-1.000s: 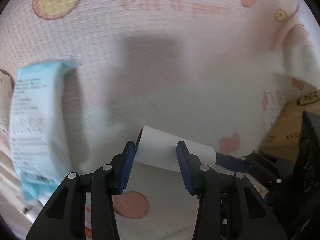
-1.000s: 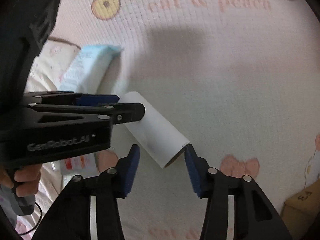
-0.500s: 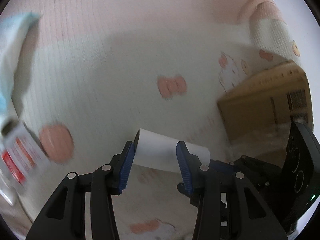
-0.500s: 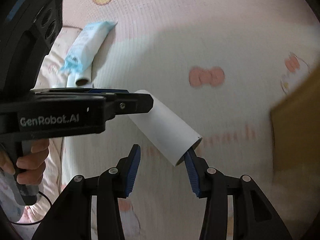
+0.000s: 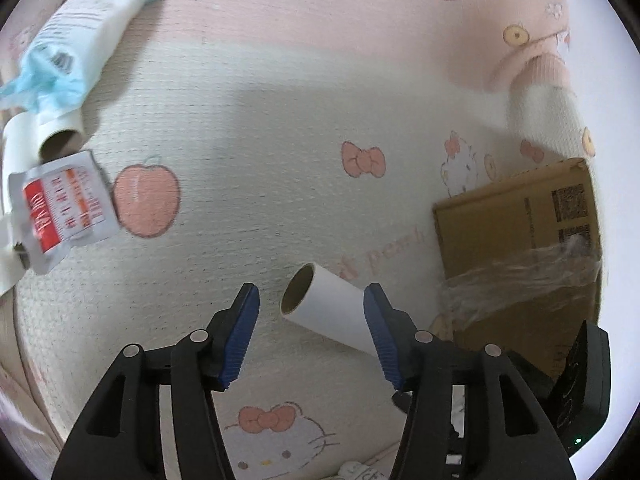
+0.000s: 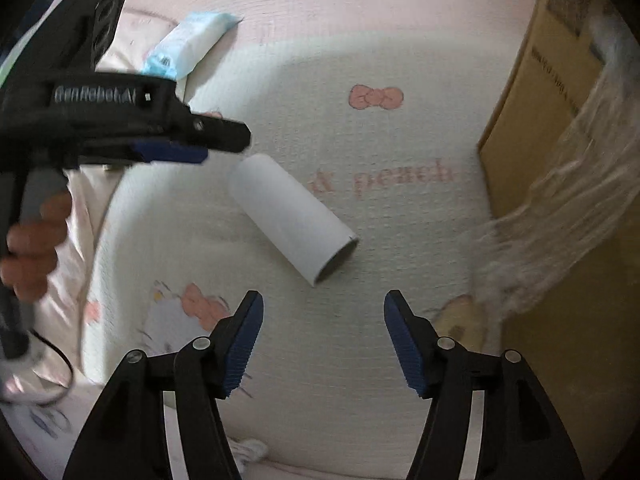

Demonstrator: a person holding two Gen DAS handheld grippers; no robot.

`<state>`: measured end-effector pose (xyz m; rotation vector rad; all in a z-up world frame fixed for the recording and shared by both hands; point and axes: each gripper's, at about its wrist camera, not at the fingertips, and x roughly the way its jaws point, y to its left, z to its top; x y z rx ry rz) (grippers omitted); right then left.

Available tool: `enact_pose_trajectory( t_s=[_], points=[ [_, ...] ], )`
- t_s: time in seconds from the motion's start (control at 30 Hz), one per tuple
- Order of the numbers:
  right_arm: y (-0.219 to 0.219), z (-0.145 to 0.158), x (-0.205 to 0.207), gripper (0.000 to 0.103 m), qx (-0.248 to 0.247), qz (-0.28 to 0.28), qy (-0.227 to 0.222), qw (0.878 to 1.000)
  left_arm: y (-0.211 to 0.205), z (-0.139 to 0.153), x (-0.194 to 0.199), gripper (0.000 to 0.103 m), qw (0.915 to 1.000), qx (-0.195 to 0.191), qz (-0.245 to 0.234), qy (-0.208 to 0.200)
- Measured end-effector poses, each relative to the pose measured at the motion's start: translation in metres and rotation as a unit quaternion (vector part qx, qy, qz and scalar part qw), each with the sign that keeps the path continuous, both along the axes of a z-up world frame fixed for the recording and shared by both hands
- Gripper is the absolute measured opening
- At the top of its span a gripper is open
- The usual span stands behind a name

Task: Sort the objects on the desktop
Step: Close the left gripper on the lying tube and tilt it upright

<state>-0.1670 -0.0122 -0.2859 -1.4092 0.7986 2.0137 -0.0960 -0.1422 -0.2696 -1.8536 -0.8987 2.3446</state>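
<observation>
- A red-and-white sachet [image 5: 64, 208] lies at the far left of the pink printed mat [image 5: 280, 128], touching the open end of a second tube half-wrapped in a blue-and-white pack [image 5: 76, 40].
- The left gripper [image 5: 311, 338] points down at the mat with its jaws opening; the white paper tube [image 5: 328, 312] lies on its side between the blue pads, its far end close against the right pad, not clamped.
- In the right wrist view, a hand [image 6: 32, 248] holds the left gripper's handle at the left edge.
- The right gripper [image 6: 323, 342] hovers just short of the tube's open end, jaws opening, nothing between them.
- A cardboard box [image 5: 520, 248] banded with clear film stands right of the tube, near it but apart.
</observation>
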Motion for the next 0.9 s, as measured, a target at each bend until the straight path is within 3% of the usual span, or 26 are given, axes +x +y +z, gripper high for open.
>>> enact_pose_trajectory(
  t_s=[0.17, 0.37, 0.47, 0.9],
  points=[
    [-0.001, 0.009, -0.011, 0.062, 0.056, 0.062, -0.029, 0.996, 0.000, -0.008, 0.015, 0.059, 0.9985, 0.043, 0.032, -0.010],
    [0.009, 0.001, -0.026, 0.063, 0.059, 0.094, -0.041, 0.993, -0.001, -0.034, 0.031, 0.059, 0.9849, 0.126, 0.113, -0.034],
    [0.017, -0.003, -0.029, 0.063, 0.054, 0.096, -0.044, 0.993, 0.002, -0.040, 0.030, 0.059, 0.9807, 0.150, 0.119, -0.040],
    [0.035, -0.020, -0.036, 0.063, 0.022, 0.090, 0.014, 0.996, 0.010, -0.049, -0.020, 0.059, 0.9878, 0.132, 0.079, -0.025]
  ],
)
